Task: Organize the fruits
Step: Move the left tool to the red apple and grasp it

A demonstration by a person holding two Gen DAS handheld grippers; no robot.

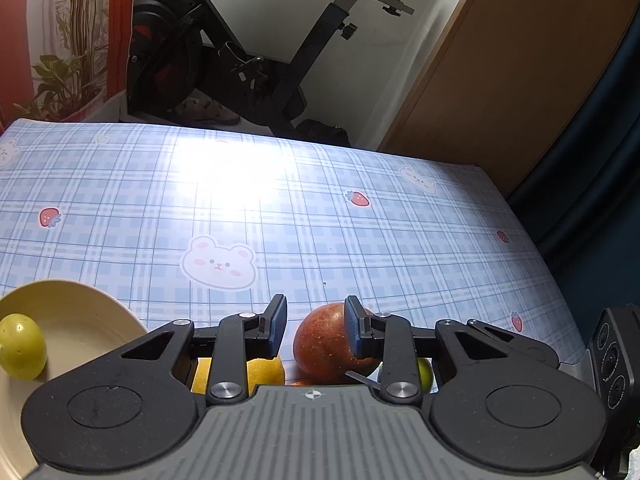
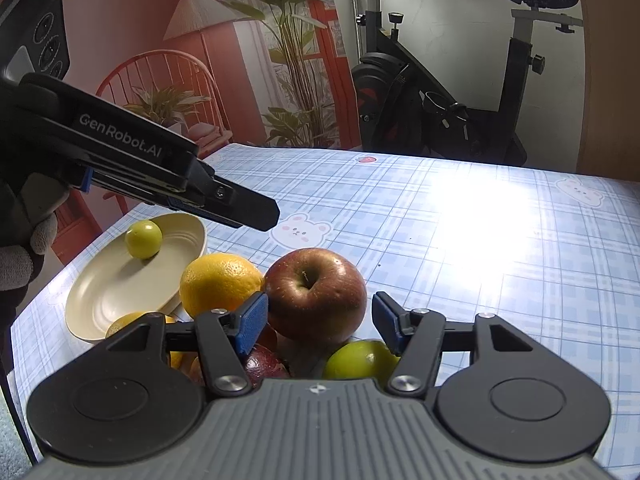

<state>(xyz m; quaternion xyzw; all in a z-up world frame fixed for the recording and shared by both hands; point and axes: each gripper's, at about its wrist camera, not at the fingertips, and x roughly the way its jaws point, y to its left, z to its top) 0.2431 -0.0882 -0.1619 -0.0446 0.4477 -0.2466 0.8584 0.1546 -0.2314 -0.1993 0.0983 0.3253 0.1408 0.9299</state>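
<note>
A red apple point(image 2: 316, 294) sits on a pile of fruit with an orange point(image 2: 218, 282) to its left and a green fruit point(image 2: 360, 360) in front. My right gripper point(image 2: 320, 322) is open, its fingers on either side of the apple, apart from it. A cream plate point(image 2: 100, 292) at the left holds one small green fruit point(image 2: 143, 239). My left gripper point(image 1: 315, 326) is open above the apple point(image 1: 322, 344); it shows in the right wrist view point(image 2: 256, 210), hovering over the plate's edge. The plate point(image 1: 80, 320) and green fruit point(image 1: 21, 346) lie at its left.
The table point(image 2: 480, 240) has a blue checked cloth with bears and strawberries. An exercise bike point(image 2: 440, 92) stands beyond the far edge. A wooden panel point(image 1: 500, 80) stands at the right. Darker red fruits point(image 2: 264, 362) lie low in the pile.
</note>
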